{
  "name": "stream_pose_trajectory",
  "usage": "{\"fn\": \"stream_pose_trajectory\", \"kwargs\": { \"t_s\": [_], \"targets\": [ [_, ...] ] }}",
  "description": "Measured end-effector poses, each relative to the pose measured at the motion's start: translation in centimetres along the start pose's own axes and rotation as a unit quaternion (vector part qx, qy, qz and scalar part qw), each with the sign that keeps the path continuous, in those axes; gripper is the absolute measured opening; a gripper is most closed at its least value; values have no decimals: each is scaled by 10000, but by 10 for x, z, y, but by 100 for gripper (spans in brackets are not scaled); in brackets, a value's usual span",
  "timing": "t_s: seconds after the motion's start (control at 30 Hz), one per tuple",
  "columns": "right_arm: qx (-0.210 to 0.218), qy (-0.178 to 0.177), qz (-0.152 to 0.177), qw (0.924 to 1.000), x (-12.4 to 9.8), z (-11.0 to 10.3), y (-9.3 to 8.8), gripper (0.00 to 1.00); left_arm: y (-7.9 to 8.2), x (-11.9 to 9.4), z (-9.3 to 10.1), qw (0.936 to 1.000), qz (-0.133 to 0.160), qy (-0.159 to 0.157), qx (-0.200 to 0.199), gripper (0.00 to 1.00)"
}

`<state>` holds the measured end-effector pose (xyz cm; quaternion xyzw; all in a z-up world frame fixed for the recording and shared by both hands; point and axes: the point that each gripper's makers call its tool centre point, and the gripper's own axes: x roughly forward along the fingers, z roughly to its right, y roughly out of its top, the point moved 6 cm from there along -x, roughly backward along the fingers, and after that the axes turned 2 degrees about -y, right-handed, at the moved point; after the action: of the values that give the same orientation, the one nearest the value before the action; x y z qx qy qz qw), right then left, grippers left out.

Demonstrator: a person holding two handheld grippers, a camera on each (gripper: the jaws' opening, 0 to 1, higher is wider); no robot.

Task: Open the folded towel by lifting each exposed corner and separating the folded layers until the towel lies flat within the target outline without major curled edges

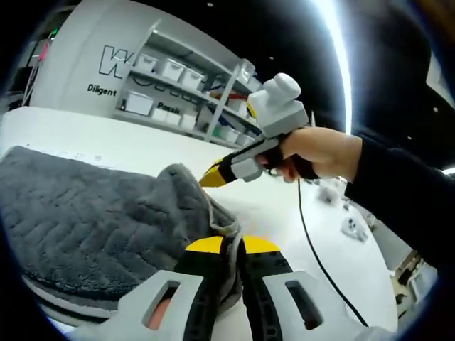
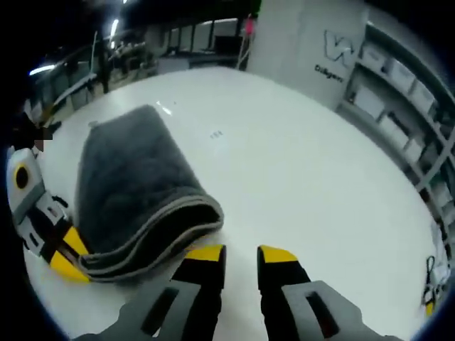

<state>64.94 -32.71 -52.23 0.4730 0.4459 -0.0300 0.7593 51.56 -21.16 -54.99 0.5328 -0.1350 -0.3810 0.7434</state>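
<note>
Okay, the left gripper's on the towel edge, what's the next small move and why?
Probably lift the left gripper a little and peel the top layer back. Its fingers look closed on the edge of the grey towel, which is folded in stacked layers on the white table. The right gripper hovers open beside the fold, free to take another corner.

left gripper view low and close along the towel [image 1: 92, 213], right gripper view higher, both sharing towel and white table [image 2: 298, 163]

The towel's [image 1: 92, 213] near corner is hidden between the left tool's [image 1: 233, 249] jaws; wall lettering [image 1: 114, 64] behind the towel is cut off by shelves [image 1: 185, 85].
</note>
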Motion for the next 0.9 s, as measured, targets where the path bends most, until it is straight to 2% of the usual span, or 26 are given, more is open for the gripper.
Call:
{"fn": "stream_pose_trajectory", "kwargs": {
  "t_s": [0.03, 0.07, 0.13, 0.37, 0.47, 0.5, 0.57, 0.63, 0.73, 0.9],
  "targets": [
    [330, -14, 213, 9992, -2, -2, 4, 15, -1, 0, 0, 10000, -31, 0, -7, 6],
    [485, 1, 371, 9981, -3, -4, 8, 18, -2, 1, 0, 10000, -49, 2, -6, 6],
    [551, 42, 675, 9962, -6, -11, 15, 22, -4, 1, 1, 10000, -71, 4, 17, 7],
    [728, -108, 1023, 9920, -7, -25, 14, 23, -5, 2, 2, 9999, -109, 7, 95, 7],
    [715, -261, 980, 9923, -5, -26, 9, 23, -6, 3, 2, 9999, -114, 21, 115, 7],
    [684, -371, 878, 9931, -3, -24, 5, 23, -7, 3, 3, 9998, -117, 27, 135, 7],
    [509, -805, 656, 9933, 4, -15, -6, 23, -8, 3, 4, 9998, -127, 37, 176, 7],
    [454, -887, 442, 9940, 11, -14, -16, 25, -8, 3, 3, 9997, -137, 39, 201, 7],
    [565, -977, 362, 9929, 18, -12, -25, 28, -9, 3, 2, 9996, -164, 40, 206, 7],
    [779, -962, 491, 9911, 19, -13, -29, 28, -10, 2, 2, 9995, -184, 38, 260, 8]
  ]
}}
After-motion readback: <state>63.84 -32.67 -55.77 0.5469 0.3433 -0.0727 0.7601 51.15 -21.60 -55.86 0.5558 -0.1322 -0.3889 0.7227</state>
